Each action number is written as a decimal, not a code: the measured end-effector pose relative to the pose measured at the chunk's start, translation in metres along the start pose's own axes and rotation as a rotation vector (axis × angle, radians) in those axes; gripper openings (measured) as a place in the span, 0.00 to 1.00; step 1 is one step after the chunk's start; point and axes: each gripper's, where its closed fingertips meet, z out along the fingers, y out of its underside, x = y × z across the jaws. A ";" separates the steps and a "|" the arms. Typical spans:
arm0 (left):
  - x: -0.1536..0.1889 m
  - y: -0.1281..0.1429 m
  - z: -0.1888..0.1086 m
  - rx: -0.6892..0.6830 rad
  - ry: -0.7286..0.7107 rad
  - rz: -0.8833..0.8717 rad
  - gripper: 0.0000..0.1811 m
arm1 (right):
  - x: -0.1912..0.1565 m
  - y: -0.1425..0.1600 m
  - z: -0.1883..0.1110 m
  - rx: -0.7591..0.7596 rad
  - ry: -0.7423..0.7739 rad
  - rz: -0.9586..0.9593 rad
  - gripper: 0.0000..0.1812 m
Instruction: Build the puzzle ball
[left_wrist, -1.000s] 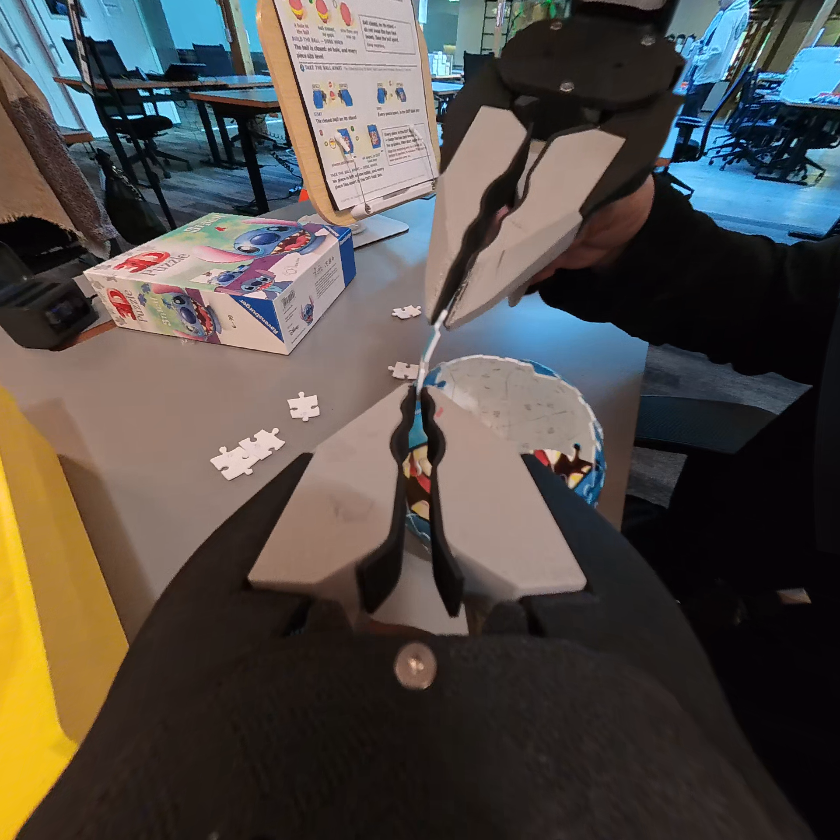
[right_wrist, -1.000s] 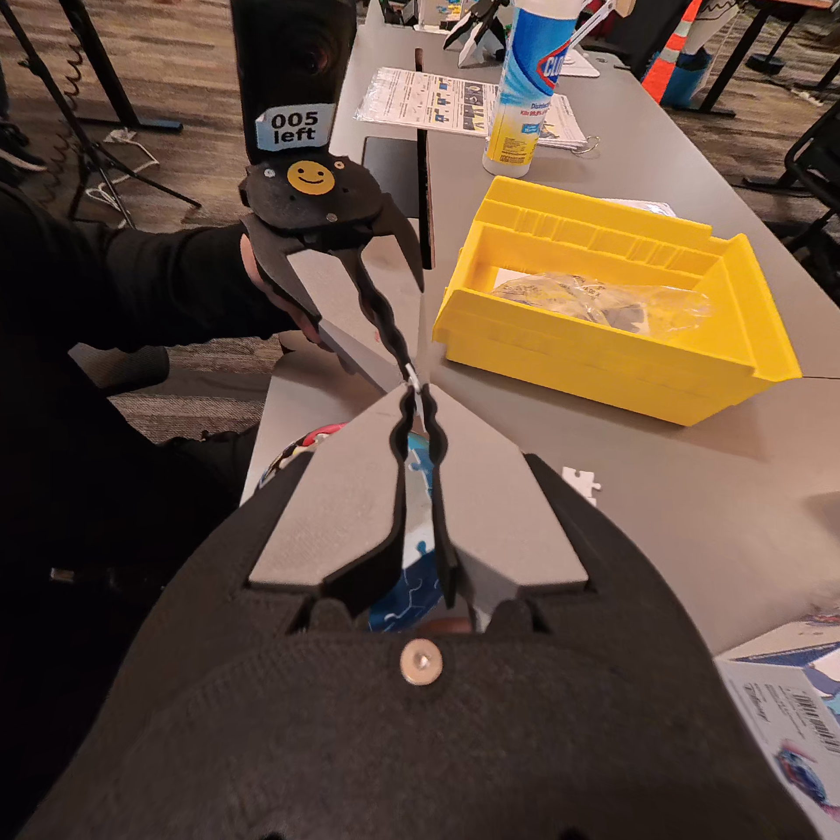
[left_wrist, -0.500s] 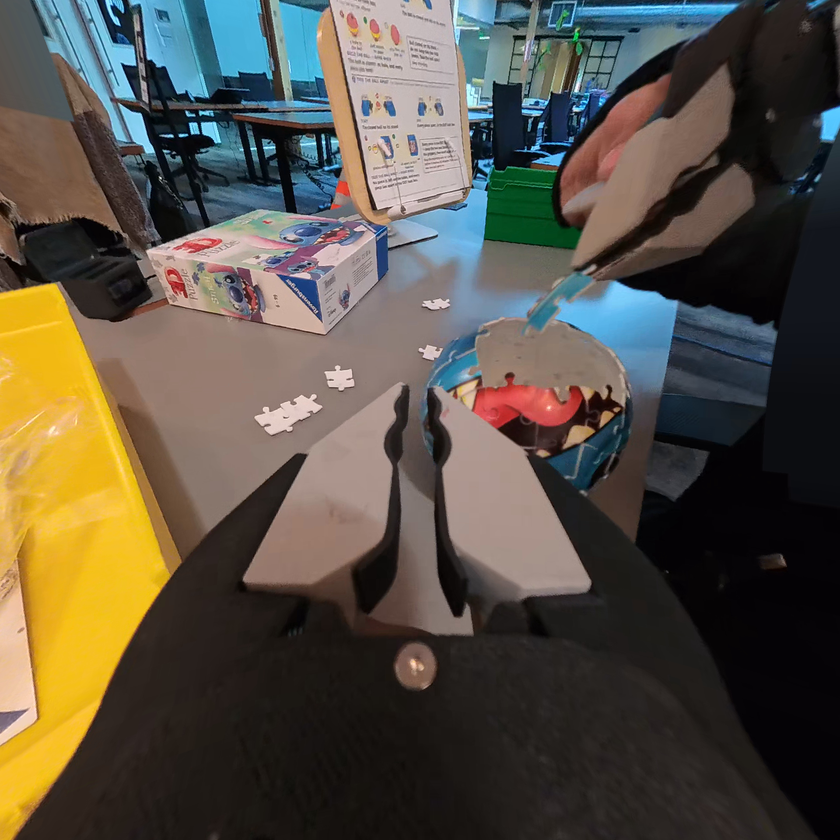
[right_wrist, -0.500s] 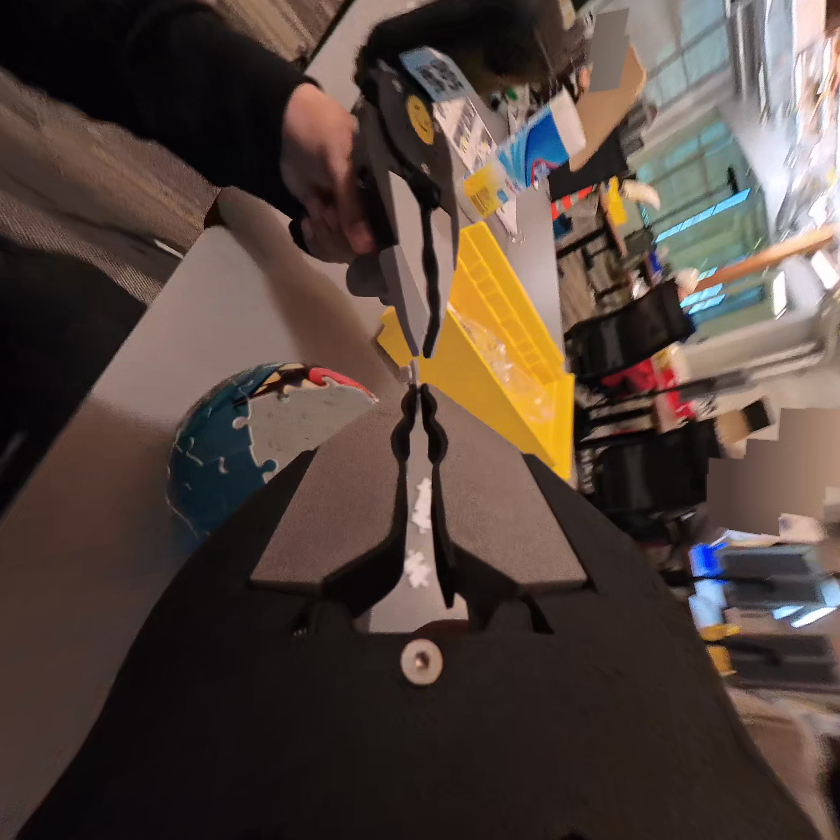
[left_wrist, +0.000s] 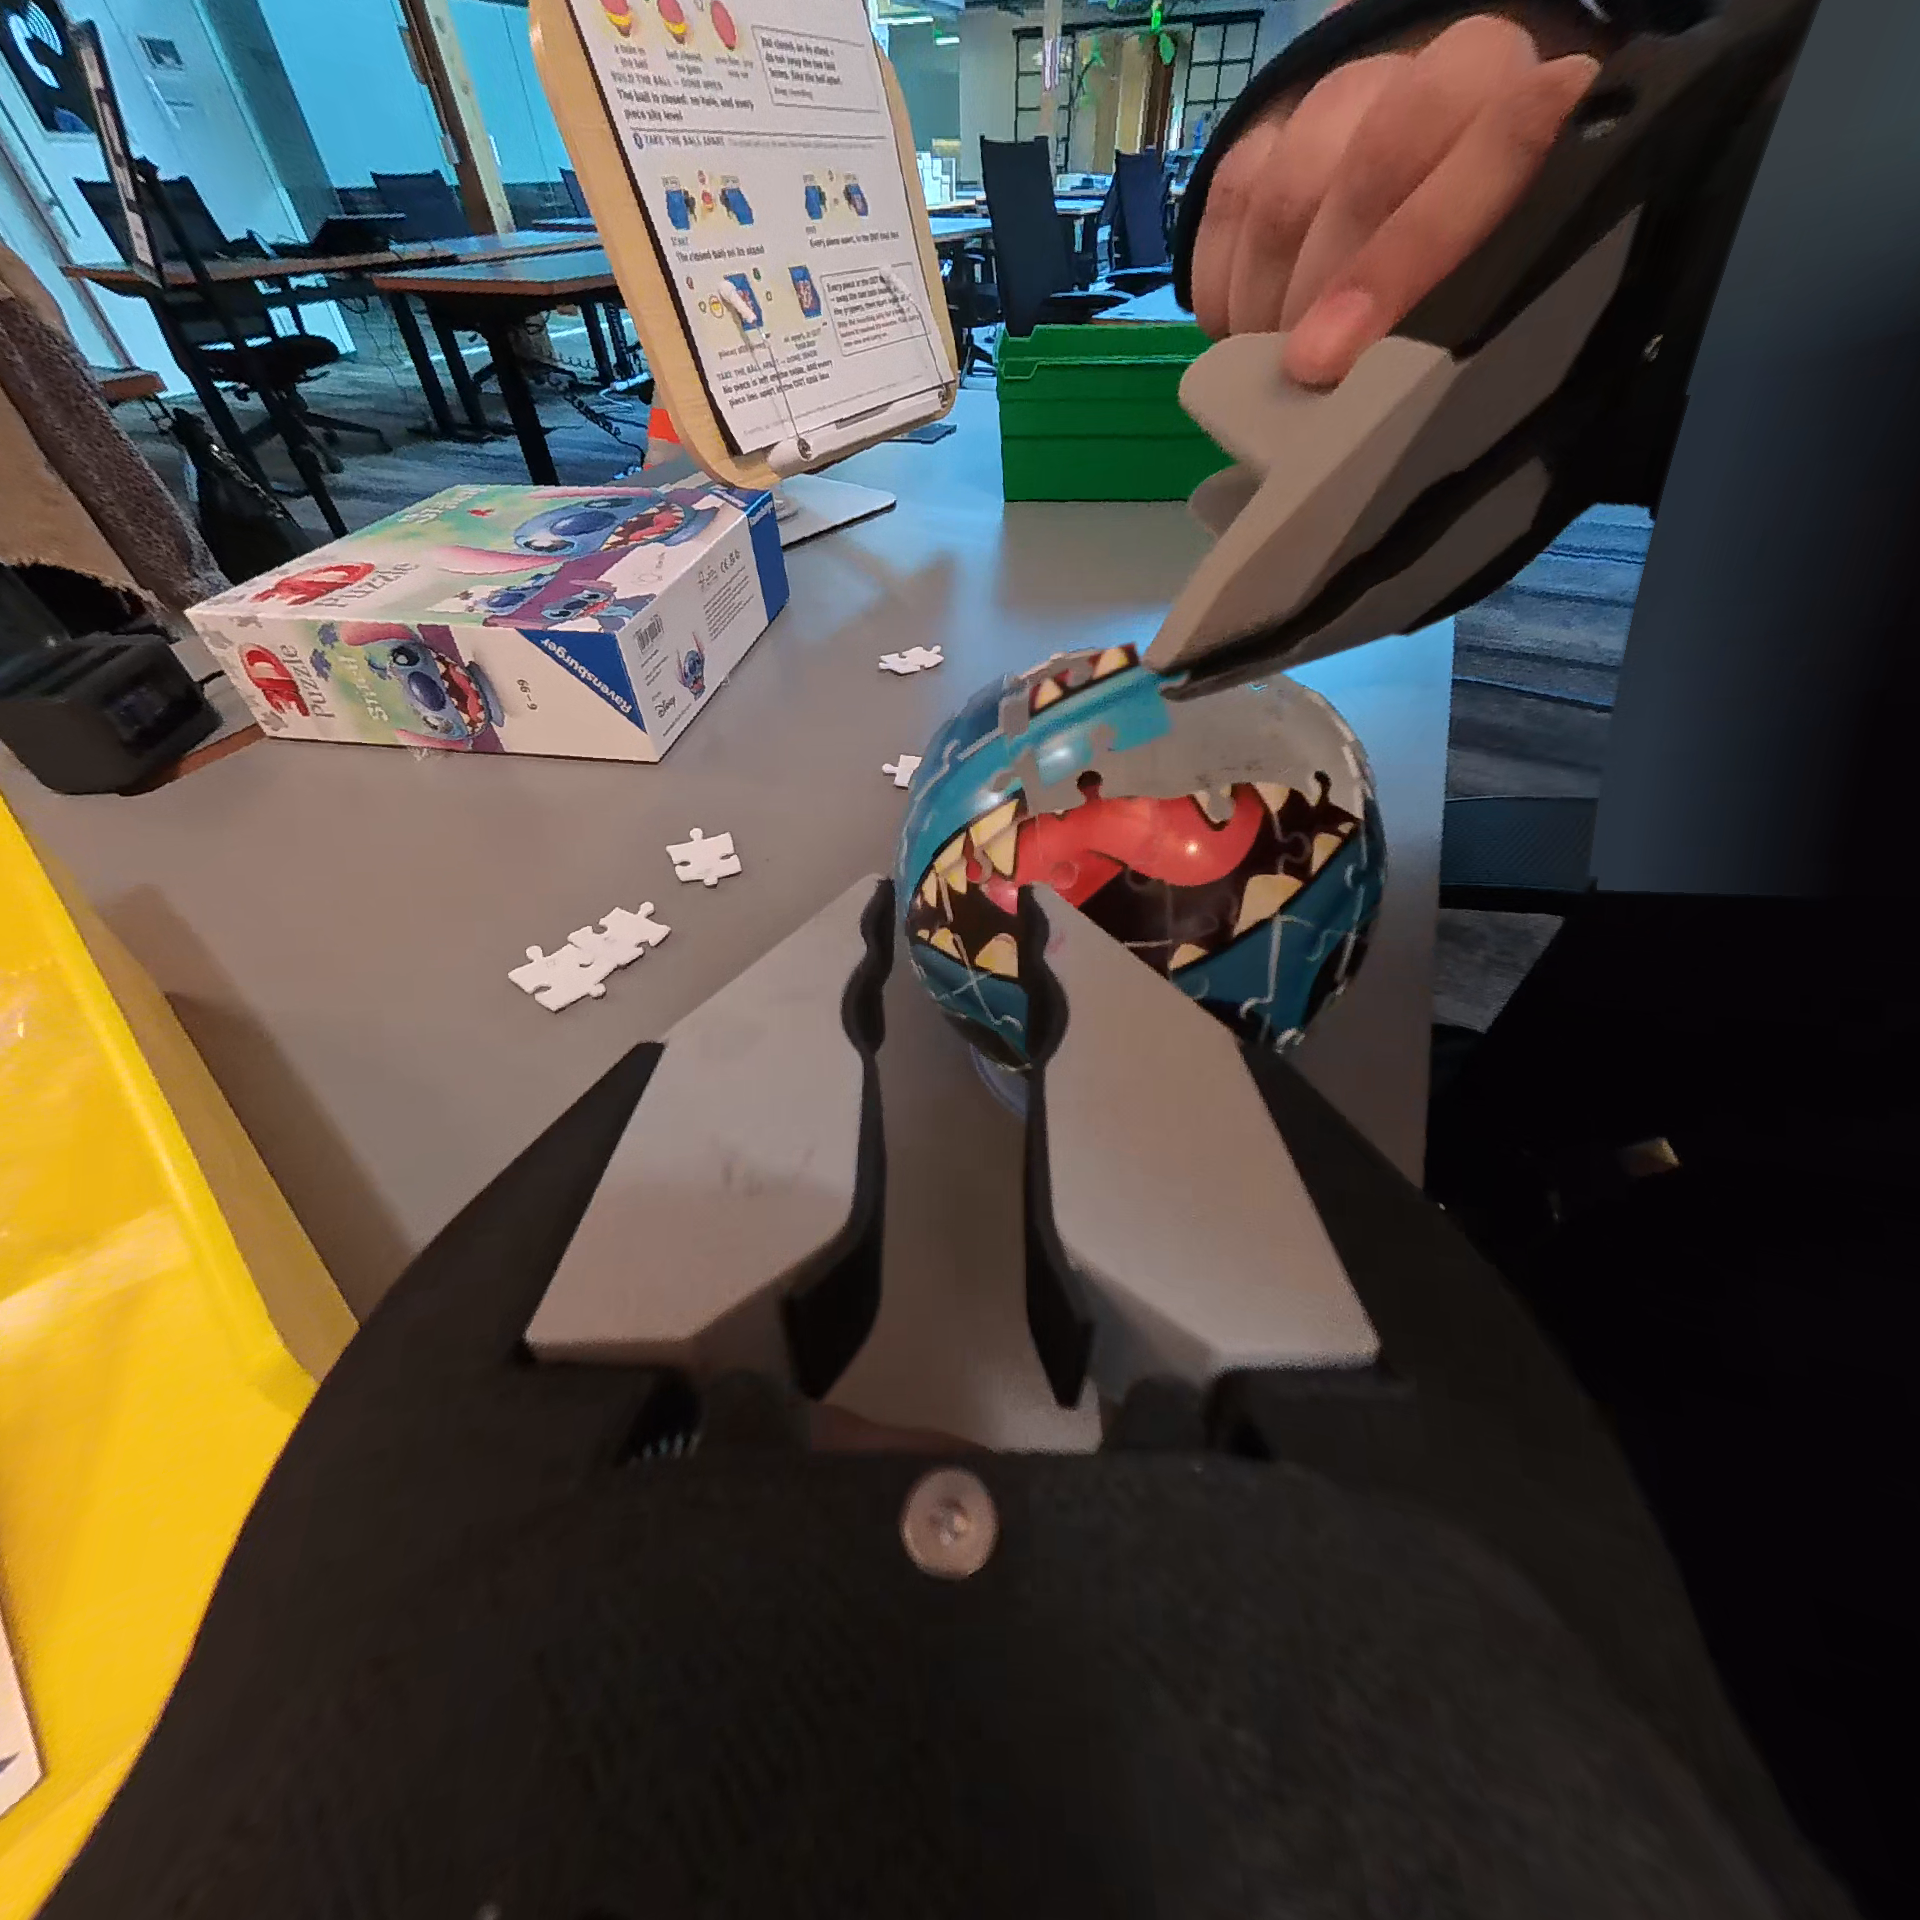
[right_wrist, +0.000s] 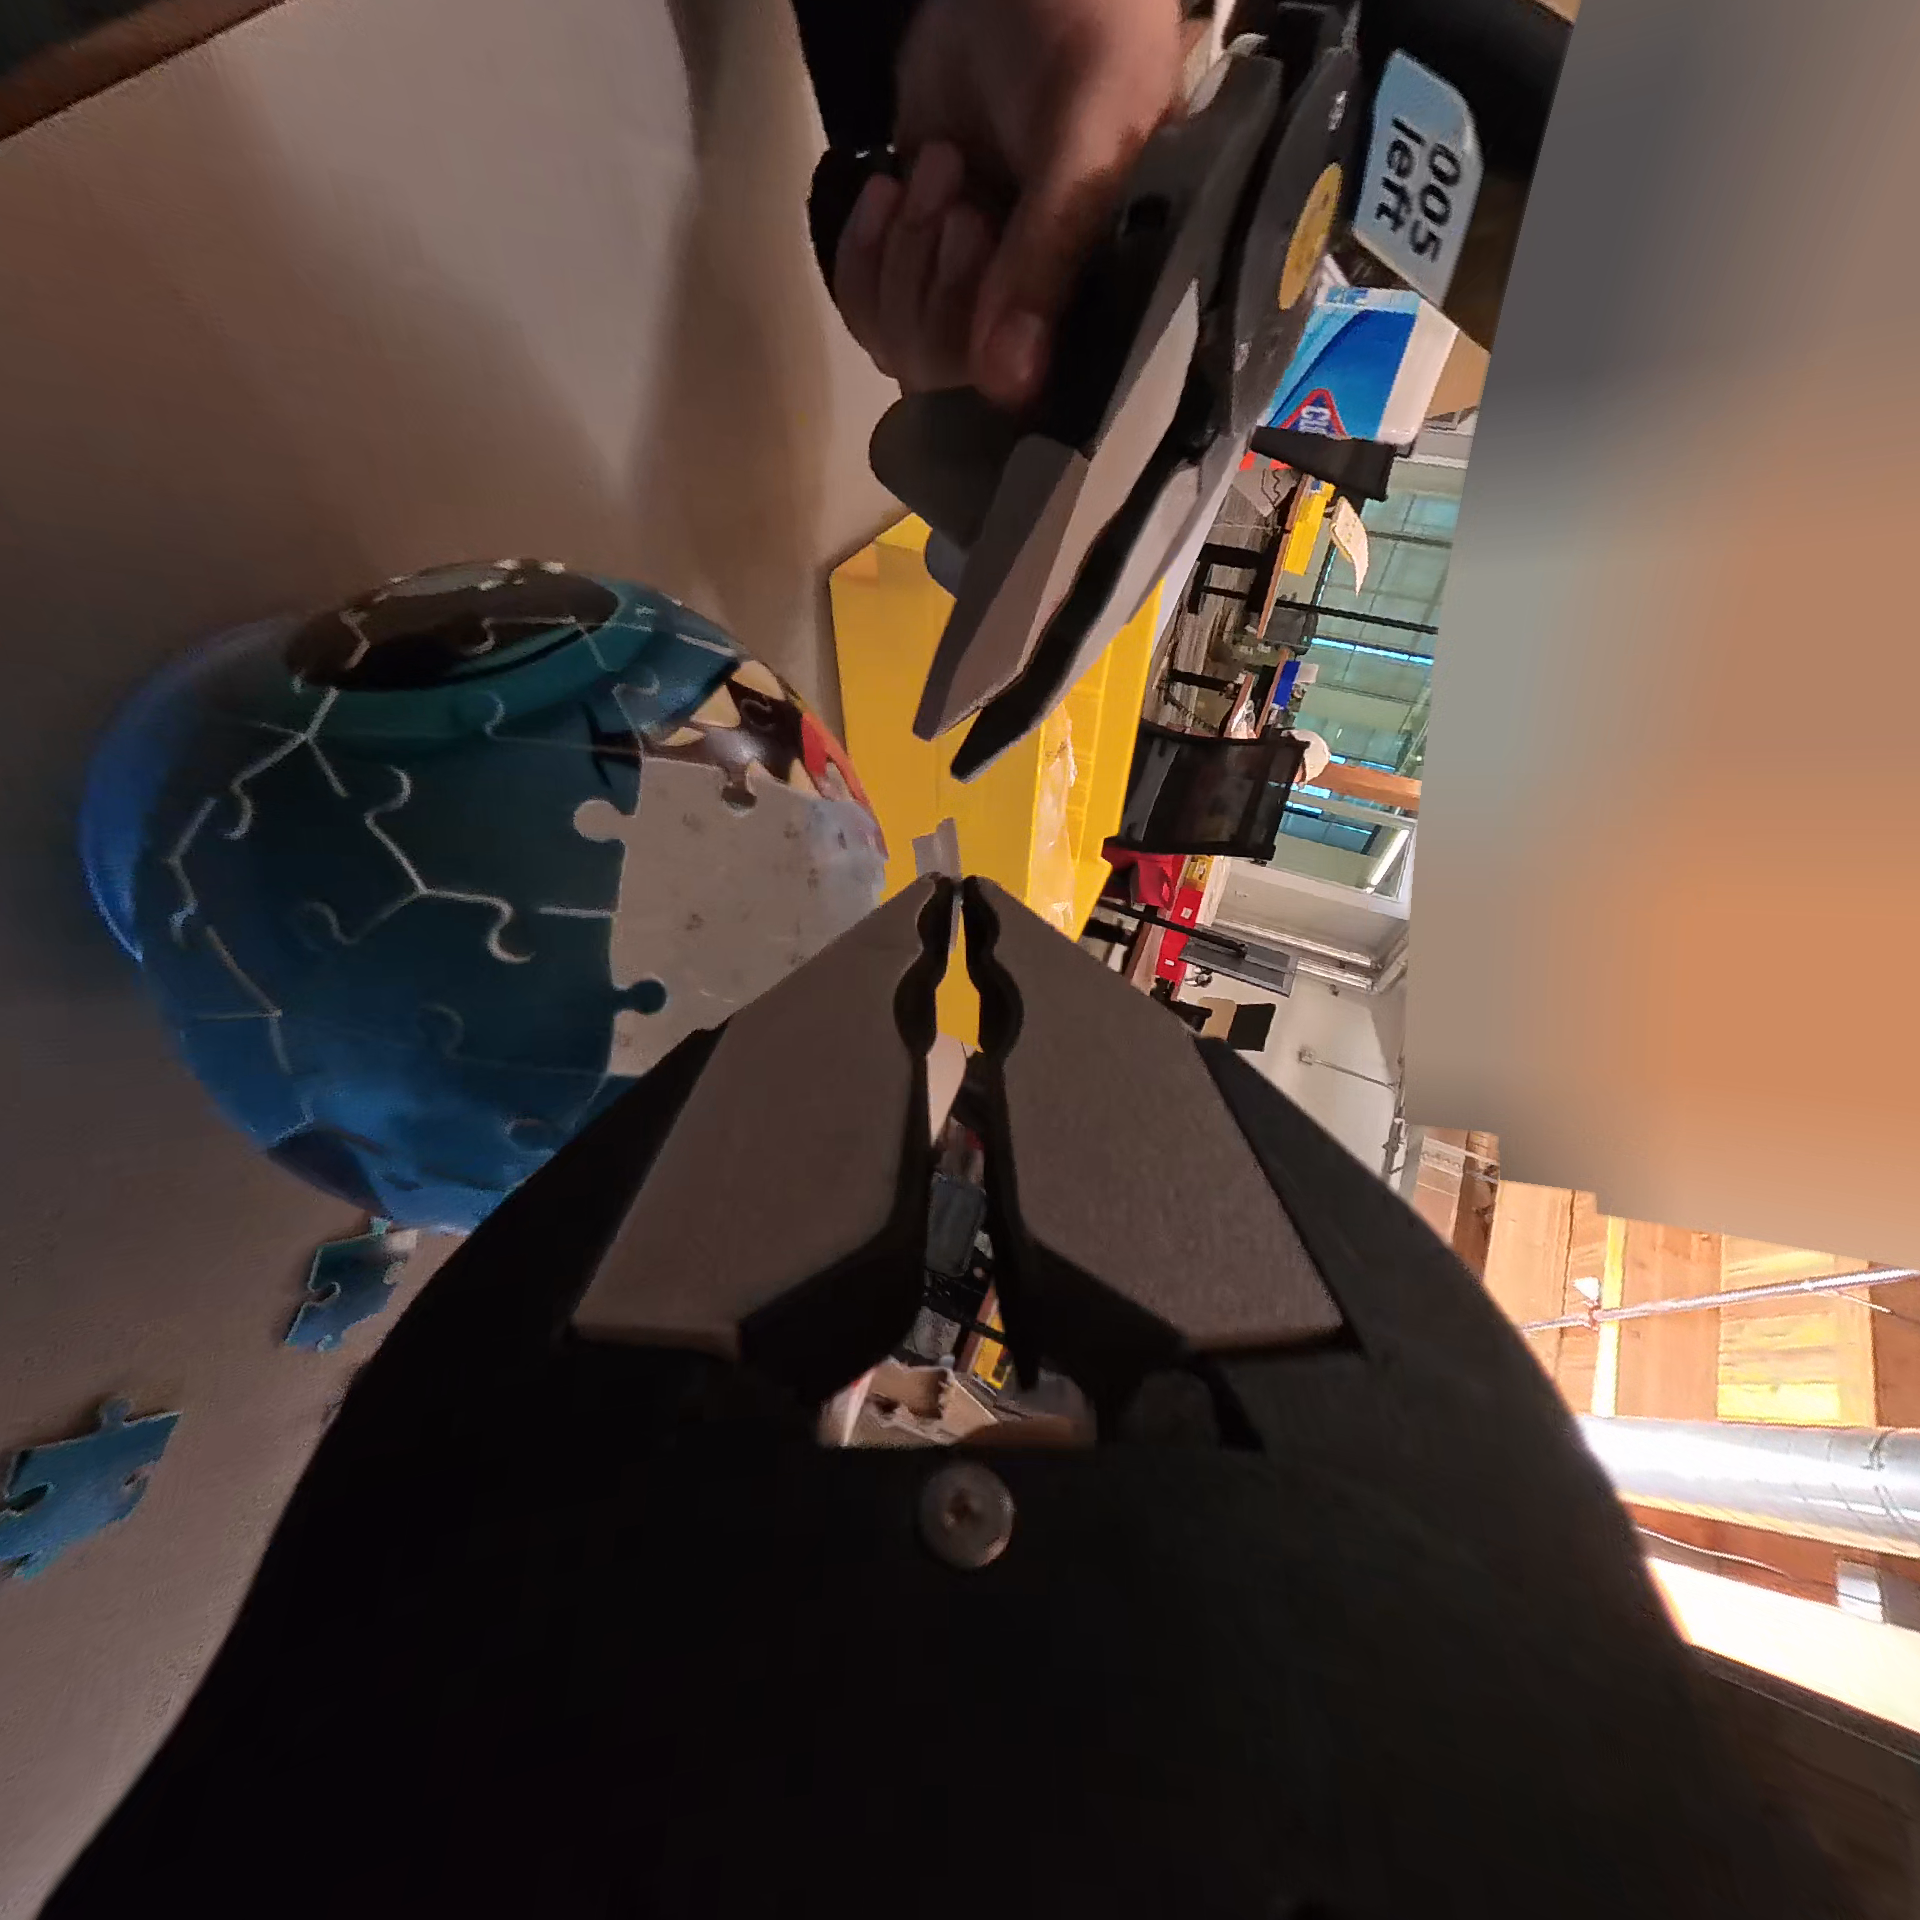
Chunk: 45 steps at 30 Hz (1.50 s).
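The partly built puzzle ball (left_wrist: 1143, 862) stands on the grey table, blue with a red tongue and teeth, its top open and grey inside. My right gripper (left_wrist: 1158, 670) is shut on a blue puzzle piece (left_wrist: 1101, 707) and holds it at the rim of the opening. In the right wrist view the ball (right_wrist: 395, 883) is at left and the piece (right_wrist: 945, 847) shows edge-on past my right gripper (right_wrist: 951, 894). My left gripper (left_wrist: 951, 904) is slightly open and empty, just in front of the ball; it also shows in the right wrist view (right_wrist: 951, 748).
Loose pieces lie face down left of the ball (left_wrist: 704, 857) (left_wrist: 587, 951), and blue ones (right_wrist: 343, 1288) nearby. A puzzle box (left_wrist: 499, 623), an instruction board (left_wrist: 769, 208), green bins (left_wrist: 1091, 416) and a yellow bin (left_wrist: 104, 1247) surround the spot. The ball is near the table's right edge. One gripper's finger ends stand about 6 cm off the other's.
My left gripper let go of the ball's wall, opened a little and drew back. My right gripper rolled and brought the blue piece down onto the rim of the ball's opening.
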 end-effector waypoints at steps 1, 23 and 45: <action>0.000 0.000 0.000 -0.001 0.002 -0.001 0.11 | -0.001 0.001 0.002 -0.012 -0.001 -0.016 0.00; 0.001 0.001 0.002 -0.010 -0.012 0.023 0.11 | -0.009 0.001 0.004 -0.050 0.009 -0.070 0.00; 0.015 -0.069 0.017 0.200 -0.011 0.072 0.12 | 0.088 0.029 -0.039 0.702 -0.017 1.303 0.00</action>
